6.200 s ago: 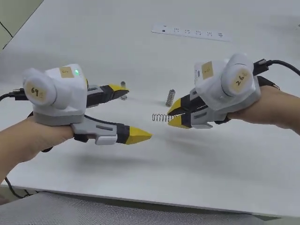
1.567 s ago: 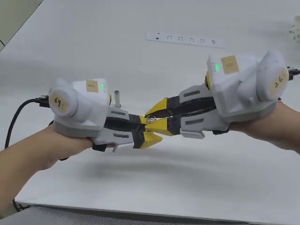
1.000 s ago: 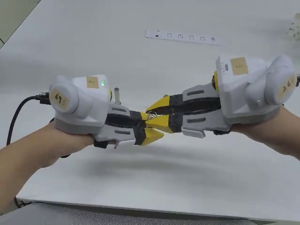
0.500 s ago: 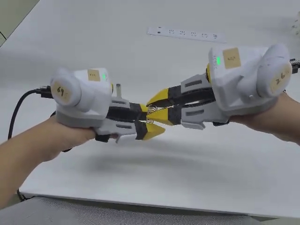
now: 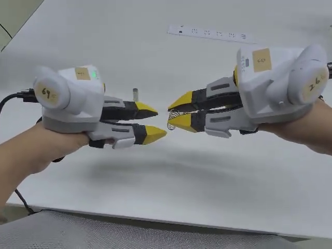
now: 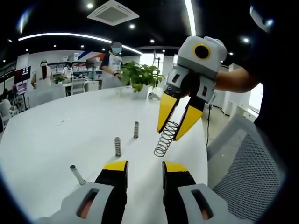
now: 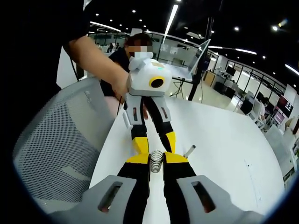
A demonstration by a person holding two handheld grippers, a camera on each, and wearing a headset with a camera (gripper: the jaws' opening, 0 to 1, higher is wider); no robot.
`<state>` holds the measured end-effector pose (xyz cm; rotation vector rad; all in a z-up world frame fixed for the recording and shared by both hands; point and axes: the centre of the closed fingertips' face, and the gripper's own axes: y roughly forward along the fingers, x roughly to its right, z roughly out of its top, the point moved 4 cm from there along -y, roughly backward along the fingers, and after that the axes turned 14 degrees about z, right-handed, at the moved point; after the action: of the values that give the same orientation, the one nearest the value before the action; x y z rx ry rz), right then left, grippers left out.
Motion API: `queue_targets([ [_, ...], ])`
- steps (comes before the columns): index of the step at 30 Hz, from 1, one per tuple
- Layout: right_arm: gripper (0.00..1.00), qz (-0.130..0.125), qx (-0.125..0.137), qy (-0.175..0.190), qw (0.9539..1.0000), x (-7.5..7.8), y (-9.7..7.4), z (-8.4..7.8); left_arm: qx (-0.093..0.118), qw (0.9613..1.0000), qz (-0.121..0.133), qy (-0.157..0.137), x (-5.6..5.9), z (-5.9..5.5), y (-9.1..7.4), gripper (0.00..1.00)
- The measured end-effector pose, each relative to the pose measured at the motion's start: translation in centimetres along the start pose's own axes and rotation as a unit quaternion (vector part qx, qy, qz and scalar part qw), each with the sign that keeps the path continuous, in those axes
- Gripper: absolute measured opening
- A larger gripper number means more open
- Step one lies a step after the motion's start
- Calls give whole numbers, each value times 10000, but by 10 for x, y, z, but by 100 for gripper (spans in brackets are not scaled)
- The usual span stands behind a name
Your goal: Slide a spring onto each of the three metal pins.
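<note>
- Nearest us, just in front of the bare upright steel pin (image 5: 135,94), our left gripper (image 5: 160,122) has pulled back from the right; its yellow-tipped jaws stand apart, empty.
- Right of that pin, our right gripper (image 5: 172,115) stays clamped on the thin coiled wire spring (image 6: 166,138), above the white table (image 5: 207,181).
- We judge the handover abandoned: the right gripper must thread the pin itself.
- Beyond the pin stand the nearer sprung pin (image 6: 117,146) and farther sprung pin (image 6: 136,129), done.
- Farthest past the pin lies a white power strip (image 5: 210,34).
</note>
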<state>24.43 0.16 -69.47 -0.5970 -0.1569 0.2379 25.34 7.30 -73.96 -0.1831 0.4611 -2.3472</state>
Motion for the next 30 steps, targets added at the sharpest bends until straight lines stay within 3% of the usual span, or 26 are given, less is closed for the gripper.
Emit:
queue_targets([
  [12, 7, -114, -85, 10, 9999, 4, -1, -2, -18, 9993, 374, -84, -17, -6, -16, 37],
  [22, 7, -144, -190, 13, 9997, 4, -1, -6, -99, 9985, 530, -64, -25, -12, -27, 42],
  [30, 7, -183, -226, 54, 9996, 5, -3, -9, -146, 9966, 798, -172, -38, -21, -39, 57],
])
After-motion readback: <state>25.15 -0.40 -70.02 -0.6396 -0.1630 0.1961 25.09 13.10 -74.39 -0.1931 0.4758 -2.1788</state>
